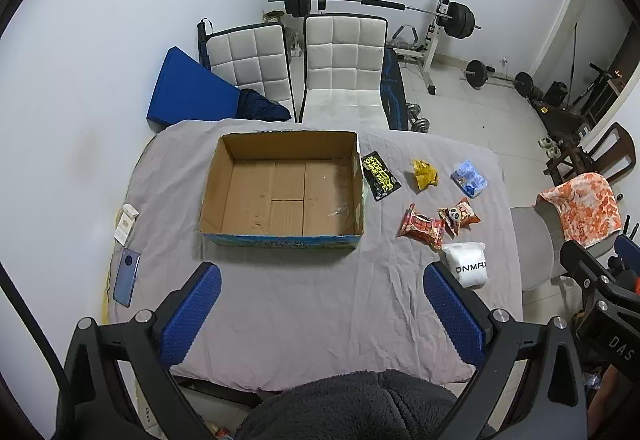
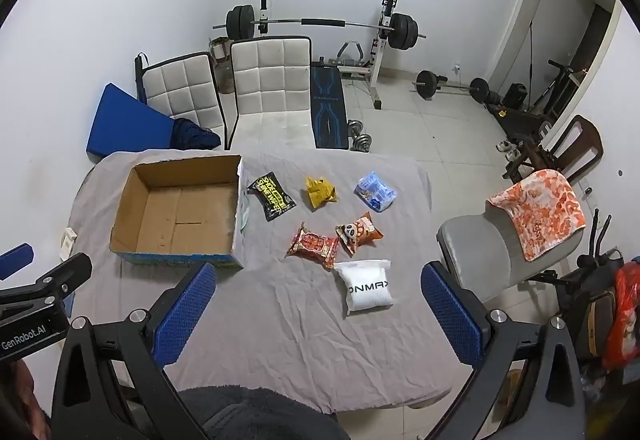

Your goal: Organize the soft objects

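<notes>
Cardboard box [image 1: 280, 191] sits empty on the sheet, and the soft packets lie to its right. Both my claws, left gripper [image 1: 320, 316] and right gripper [image 2: 318, 314], gape with nothing held. The white pouch [image 2: 368, 288] looks light, squashy and slick, so I'd pinch its middle.

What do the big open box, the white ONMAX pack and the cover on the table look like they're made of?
Box: corrugated cardboard, matte brown inside, with flap seams on its floor and a printed blue outer face.
White ONMAX pack: probably thin plastic film, slightly glossy, with a sealed top edge; the contents can't be seen.
Table cover: woven fabric, matte grey, with soft creases all over.
</notes>
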Demonstrator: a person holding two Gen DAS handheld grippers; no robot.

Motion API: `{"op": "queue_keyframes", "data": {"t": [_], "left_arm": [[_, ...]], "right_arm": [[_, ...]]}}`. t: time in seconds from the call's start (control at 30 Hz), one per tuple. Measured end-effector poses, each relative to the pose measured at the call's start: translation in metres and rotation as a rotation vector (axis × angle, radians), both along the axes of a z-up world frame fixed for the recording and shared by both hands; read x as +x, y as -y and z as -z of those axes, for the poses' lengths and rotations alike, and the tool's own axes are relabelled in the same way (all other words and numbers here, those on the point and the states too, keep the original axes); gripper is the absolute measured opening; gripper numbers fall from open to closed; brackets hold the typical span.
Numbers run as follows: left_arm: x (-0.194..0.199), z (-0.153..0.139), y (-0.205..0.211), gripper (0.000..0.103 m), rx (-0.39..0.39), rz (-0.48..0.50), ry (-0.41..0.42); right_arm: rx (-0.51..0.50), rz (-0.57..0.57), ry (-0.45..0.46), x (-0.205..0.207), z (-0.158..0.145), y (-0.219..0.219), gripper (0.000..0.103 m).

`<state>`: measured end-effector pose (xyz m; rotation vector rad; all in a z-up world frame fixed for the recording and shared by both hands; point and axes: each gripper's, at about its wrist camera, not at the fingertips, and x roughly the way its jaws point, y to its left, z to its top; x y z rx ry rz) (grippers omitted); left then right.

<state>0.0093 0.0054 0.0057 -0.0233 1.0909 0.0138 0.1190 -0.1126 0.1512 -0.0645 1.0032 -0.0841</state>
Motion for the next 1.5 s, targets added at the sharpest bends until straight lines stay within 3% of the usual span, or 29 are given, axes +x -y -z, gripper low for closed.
{"op": "queue_keyframes", "data": {"t": [1.5], "left_arm": [[-0.007,-0.005,-0.001,0.103,-0.004,-0.001,0.047]], "right_arm": [[0.028,0.0,0.019,-0.003,-0.009,-0.003,0.103]]}}
